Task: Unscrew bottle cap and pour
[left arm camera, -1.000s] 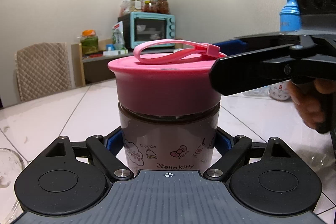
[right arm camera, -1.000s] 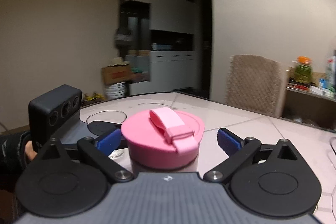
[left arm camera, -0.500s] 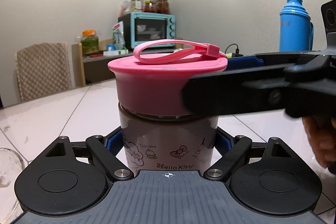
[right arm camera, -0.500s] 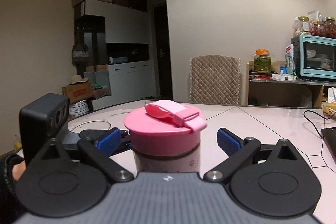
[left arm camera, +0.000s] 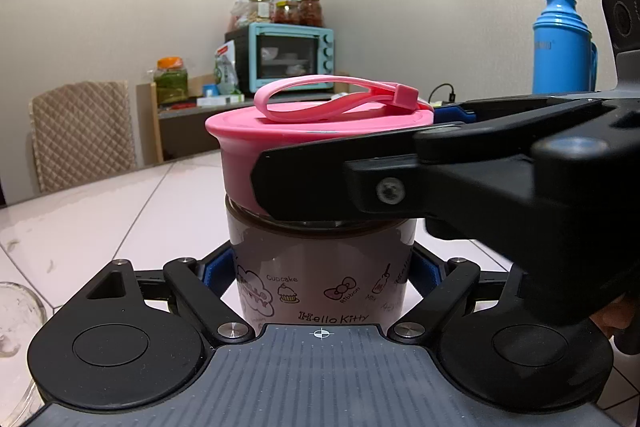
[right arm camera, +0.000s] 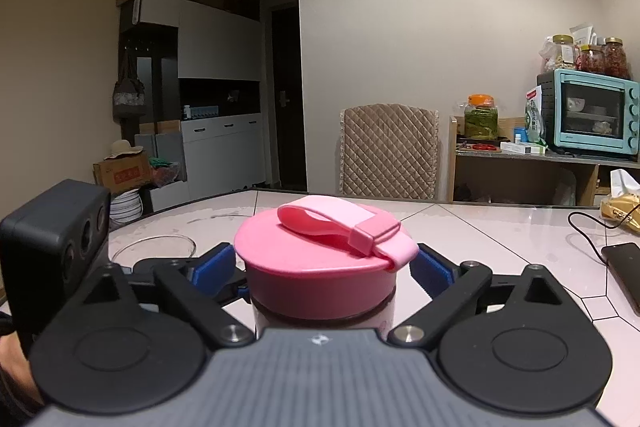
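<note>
A Hello Kitty bottle (left arm camera: pixel 320 275) with dark liquid stands on the white table, topped by a pink screw cap (left arm camera: pixel 288 139) with a pink strap. My left gripper (left arm camera: pixel 320 271) is shut on the bottle's body. My right gripper (right arm camera: pixel 324 267) reaches in from the right, and its blue pads (right arm camera: pixel 430 269) lie against both sides of the pink cap (right arm camera: pixel 316 267). In the left wrist view, the right gripper's black finger (left arm camera: pixel 360 179) crosses the front of the cap.
A clear glass bowl (right arm camera: pixel 154 247) sits on the table left of the bottle, and its rim also shows in the left wrist view (left arm camera: pixel 16 311). A blue thermos (left arm camera: pixel 562 43) stands at the right. A phone (right arm camera: pixel 626 271) and cable lie on the table.
My right gripper has swung round the bottle, moved in over the cap and closed its pads onto it. The left gripper and bottle have not moved.
</note>
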A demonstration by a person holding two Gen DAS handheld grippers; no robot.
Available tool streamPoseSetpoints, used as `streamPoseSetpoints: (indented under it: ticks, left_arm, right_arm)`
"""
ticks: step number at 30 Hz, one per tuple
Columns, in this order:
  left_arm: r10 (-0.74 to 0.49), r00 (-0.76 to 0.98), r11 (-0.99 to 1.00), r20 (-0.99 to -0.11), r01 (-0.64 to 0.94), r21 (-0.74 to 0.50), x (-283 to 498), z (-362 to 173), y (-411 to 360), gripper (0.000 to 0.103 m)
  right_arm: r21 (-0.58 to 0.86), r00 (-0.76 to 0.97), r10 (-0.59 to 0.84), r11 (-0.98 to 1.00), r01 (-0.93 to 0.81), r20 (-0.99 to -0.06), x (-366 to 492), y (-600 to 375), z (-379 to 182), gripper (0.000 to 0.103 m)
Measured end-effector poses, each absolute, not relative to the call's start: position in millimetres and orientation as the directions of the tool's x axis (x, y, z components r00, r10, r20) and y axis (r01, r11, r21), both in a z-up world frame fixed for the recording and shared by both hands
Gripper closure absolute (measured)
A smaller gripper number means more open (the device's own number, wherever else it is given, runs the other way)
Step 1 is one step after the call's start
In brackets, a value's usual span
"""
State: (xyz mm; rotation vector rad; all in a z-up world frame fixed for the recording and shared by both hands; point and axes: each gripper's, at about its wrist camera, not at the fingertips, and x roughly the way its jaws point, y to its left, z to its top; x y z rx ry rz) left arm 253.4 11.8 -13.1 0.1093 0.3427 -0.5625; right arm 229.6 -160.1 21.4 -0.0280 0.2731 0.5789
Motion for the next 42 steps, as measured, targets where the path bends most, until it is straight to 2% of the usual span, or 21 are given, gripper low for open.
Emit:
streamPoseSetpoints:
  ticks: [6,15,28,35,38,39,40,42]
  left_arm:
    - [-0.502,0.792,0.842,-0.348,0.539,0.01,253,-13,11,0.013]
    - [-0.503,0.791,0.842,-0.348,0.539,0.009,252,-13,11,0.013]
    - [-0.504,0.79,0.842,-0.348,0.54,0.006,251,-13,11,0.013]
    - [-0.504,0.791,0.842,-0.348,0.539,0.007,249,-13,9,0.013]
    - [-0.504,0.791,0.842,-0.348,0.539,0.006,249,-14,9,0.013]
    - [-0.503,0.791,0.842,-0.348,0.539,0.006,249,-14,9,0.013]
    - [-0.503,0.791,0.842,-0.348,0.539,0.006,249,-14,9,0.013]
    - [-0.503,0.791,0.842,-0.348,0.539,0.007,249,-14,9,0.013]
  right_arm:
    - [0.046,0.806,0.524,0.845,-0.533,-0.274,229,-159,19,0.017]
    - [0.017,0.779,0.568,0.811,-0.585,-0.265,230,-165,18,0.018]
    - [0.02,0.491,0.829,0.514,-0.858,-0.266,271,-208,19,0.018]
    - [0.035,0.432,0.861,0.457,-0.889,-0.266,277,-215,25,0.018]
    - [0.06,0.458,0.843,0.492,-0.868,-0.282,271,-212,29,0.016]
    - [0.062,0.464,0.838,0.5,-0.864,-0.287,270,-212,30,0.009]
    - [0.054,0.488,0.822,0.524,-0.85,-0.294,265,-211,33,0.007]
    - [0.041,0.516,0.804,0.551,-0.834,-0.295,258,-212,36,0.006]
